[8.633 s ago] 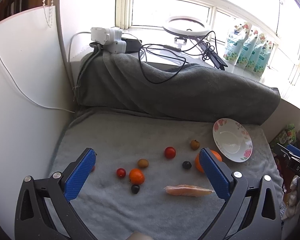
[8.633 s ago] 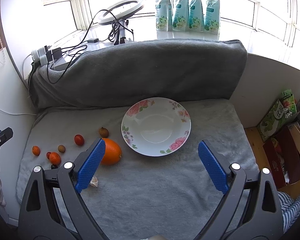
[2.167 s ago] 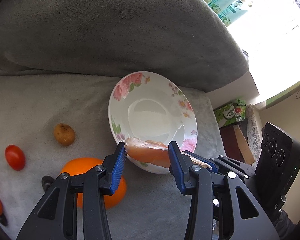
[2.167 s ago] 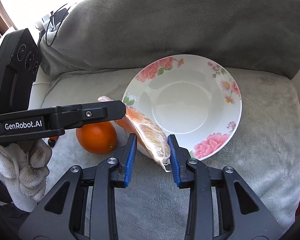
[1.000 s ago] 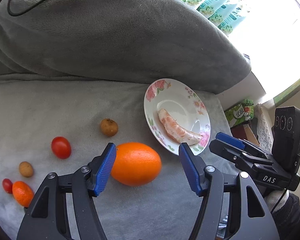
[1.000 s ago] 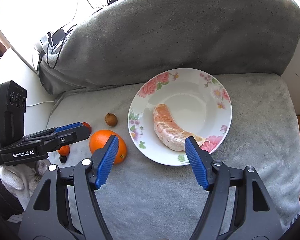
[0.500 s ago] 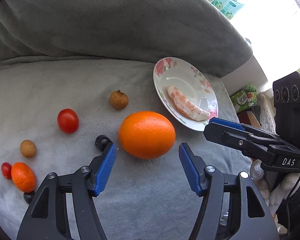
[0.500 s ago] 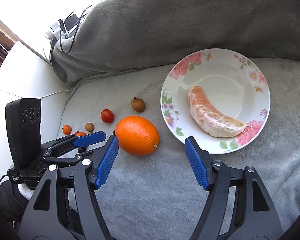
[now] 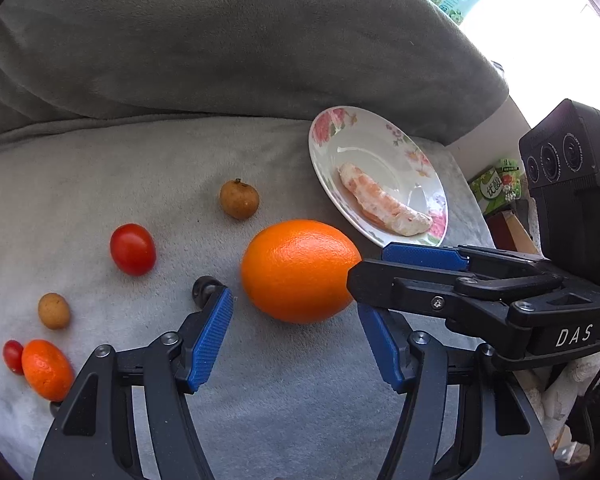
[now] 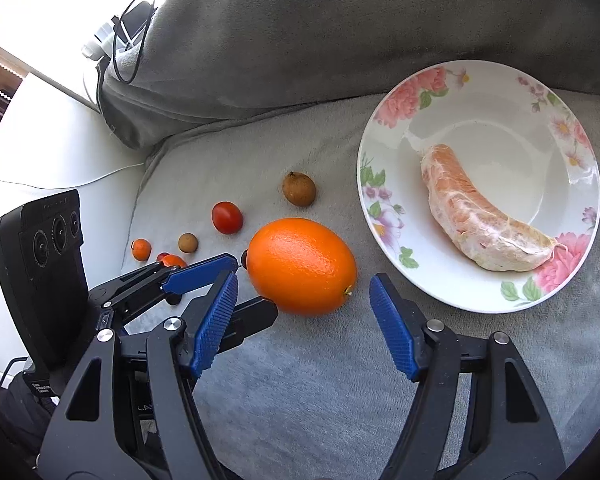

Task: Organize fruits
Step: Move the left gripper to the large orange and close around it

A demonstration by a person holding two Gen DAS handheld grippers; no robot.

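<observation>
**Orange sits ahead of both open grippers**

The orange lies on the grey blanket, its long axis crosswise, just left of the floral plate. The left gripper frames it squarely, jaws apart and empty; the right gripper, equally spread and empty, crowds its right end.

Both wrist views look steeply down past their tongs, close on the shared orange and plate.

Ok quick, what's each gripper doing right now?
Left gripper: open, empty, the orange just ahead.
Right gripper: open, empty, near the same orange.
</observation>
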